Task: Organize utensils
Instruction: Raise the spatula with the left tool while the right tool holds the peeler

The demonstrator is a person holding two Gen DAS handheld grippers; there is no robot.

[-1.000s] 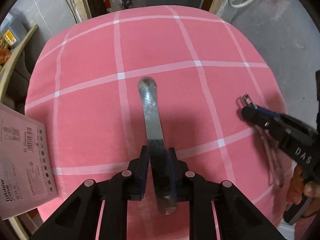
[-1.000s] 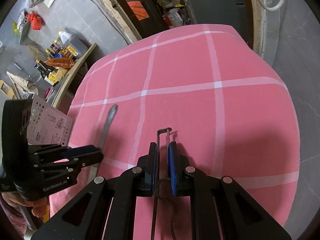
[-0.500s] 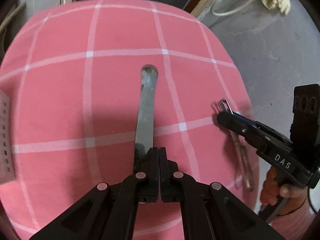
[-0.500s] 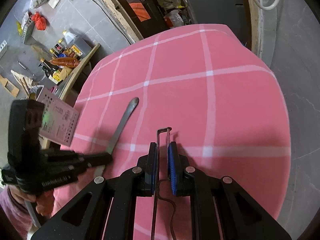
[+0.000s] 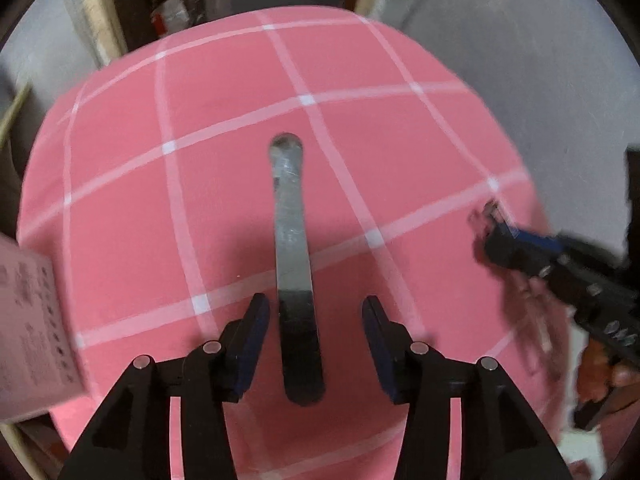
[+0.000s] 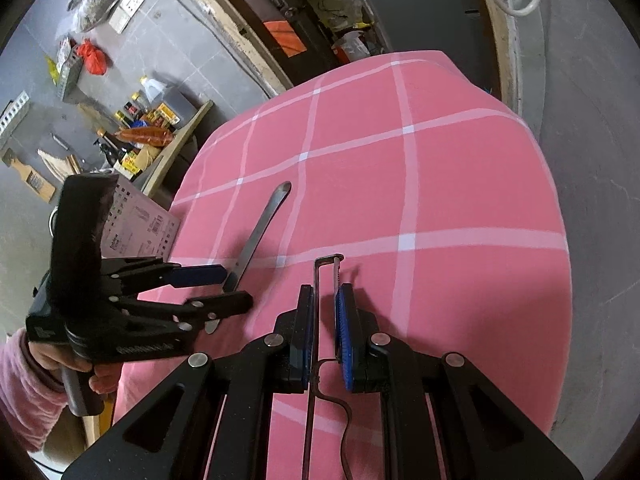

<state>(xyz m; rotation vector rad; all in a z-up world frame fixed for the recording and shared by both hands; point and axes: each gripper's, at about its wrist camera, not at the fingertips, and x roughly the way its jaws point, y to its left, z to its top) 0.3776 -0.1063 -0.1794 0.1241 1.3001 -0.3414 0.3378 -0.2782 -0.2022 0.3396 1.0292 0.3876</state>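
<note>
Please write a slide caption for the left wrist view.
Open left hand-held gripper straddles a flat metal utensil lying on the pink checked cloth.

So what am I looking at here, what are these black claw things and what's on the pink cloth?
They are two hand-held grippers, each carrying a camera that looks along its fingers. One picture is from the left gripper: its jaws stand open on either side of a flat metal knife lying on the pink checked tablecloth. The other picture is from the right gripper, whose jaws sit close around a thin wire peeler-like utensil. A printed pink box stands at the cloth's left edge.
</note>
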